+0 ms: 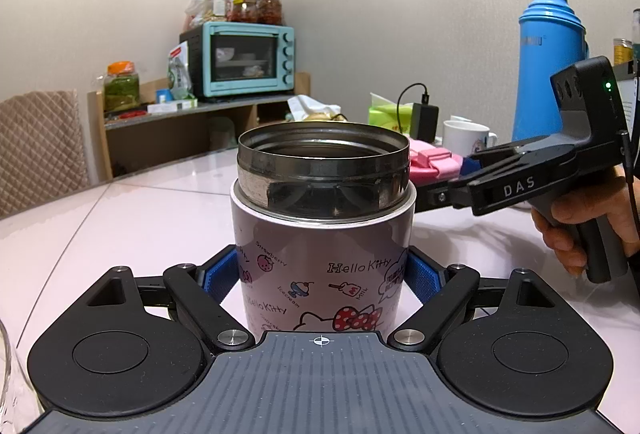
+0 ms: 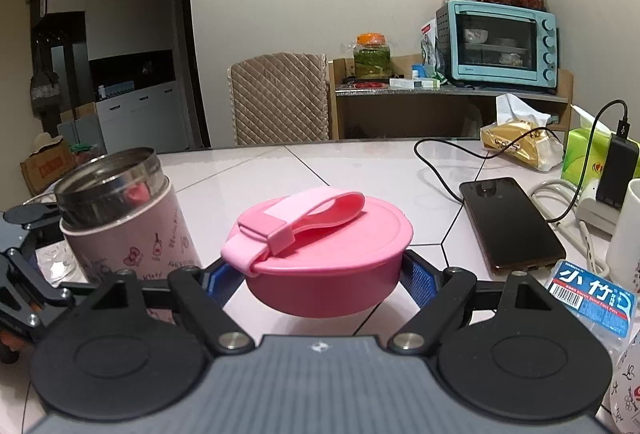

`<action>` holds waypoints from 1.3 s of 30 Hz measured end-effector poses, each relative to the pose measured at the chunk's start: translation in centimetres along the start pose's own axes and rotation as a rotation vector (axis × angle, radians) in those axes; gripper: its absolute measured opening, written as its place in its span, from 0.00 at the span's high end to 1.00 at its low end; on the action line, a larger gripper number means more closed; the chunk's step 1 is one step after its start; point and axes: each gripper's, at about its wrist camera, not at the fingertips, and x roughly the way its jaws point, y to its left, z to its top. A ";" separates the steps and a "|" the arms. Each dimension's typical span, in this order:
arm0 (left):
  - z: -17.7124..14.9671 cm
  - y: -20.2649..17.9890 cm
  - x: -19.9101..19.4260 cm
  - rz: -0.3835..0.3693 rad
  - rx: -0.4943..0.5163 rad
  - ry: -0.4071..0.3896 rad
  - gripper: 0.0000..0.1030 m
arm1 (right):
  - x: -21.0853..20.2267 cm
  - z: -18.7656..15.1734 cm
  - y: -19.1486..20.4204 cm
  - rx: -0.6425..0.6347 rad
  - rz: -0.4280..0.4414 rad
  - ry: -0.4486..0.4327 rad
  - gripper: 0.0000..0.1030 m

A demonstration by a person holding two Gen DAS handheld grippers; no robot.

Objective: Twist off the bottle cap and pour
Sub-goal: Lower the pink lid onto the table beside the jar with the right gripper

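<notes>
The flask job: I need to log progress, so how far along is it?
Done: the pink lid is off, and the flask stands open-mouthed on the table. In hand: the right gripper clamps the lid above the table, and the left gripper clamps the flask. Left: setting the lid aside and pouring.

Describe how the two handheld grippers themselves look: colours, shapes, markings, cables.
Left gripper: black linkage arms with silver pivot bolts, blue ribbed pads, grey ridged body. Right gripper matches it; from the side it shows white "DAS" lettering, a green light and a thin black cable.
</notes>
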 end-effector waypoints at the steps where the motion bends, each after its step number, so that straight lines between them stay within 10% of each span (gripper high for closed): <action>1: 0.0 0.0 0.0 0.000 0.000 0.000 0.13 | 0.1 -0.1 -0.1 0.004 -0.001 0.006 0.18; 39: 0.0 0.0 0.0 0.000 0.000 0.000 0.13 | 2.0 -1.1 -0.3 -0.004 -0.018 0.095 0.18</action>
